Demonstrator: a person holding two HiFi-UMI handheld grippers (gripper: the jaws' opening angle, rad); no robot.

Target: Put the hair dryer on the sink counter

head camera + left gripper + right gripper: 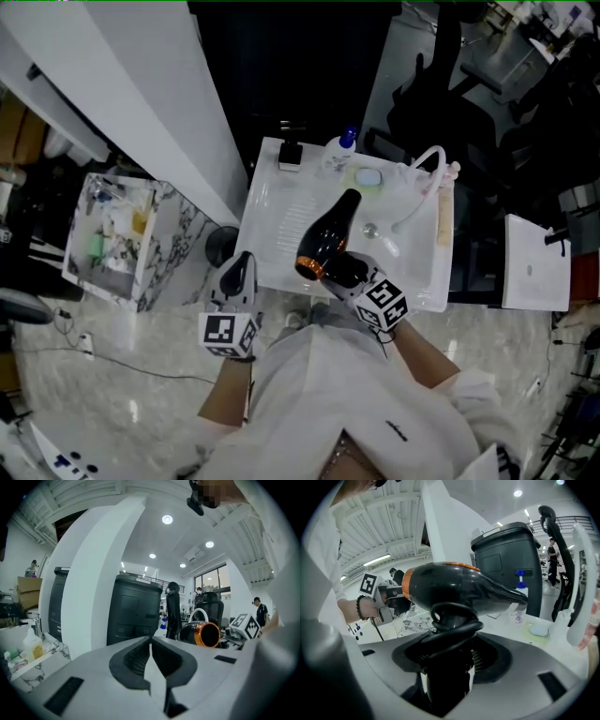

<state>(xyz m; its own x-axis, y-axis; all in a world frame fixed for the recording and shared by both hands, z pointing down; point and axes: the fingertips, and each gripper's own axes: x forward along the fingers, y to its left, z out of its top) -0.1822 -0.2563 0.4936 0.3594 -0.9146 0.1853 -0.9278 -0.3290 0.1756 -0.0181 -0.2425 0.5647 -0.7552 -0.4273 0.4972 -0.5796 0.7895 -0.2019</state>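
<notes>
Carrying the hair dryer (330, 234) by its cord-wrapped handle, clamped in our right gripper (345, 272), we hold it over the white sink counter (267, 220). Our left gripper (241, 270) hangs closed and empty, near left. Next, we judge: lower it flat, then release.

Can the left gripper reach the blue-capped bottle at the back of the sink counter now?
Probably yes. The left gripper is empty, and the hair dryer in the right gripper hangs right of its path to the bottle; its jaws are shut, though.

White shirt (309, 394); grey left gripper (150, 644); possibly beaded bracelet (358, 607).
</notes>
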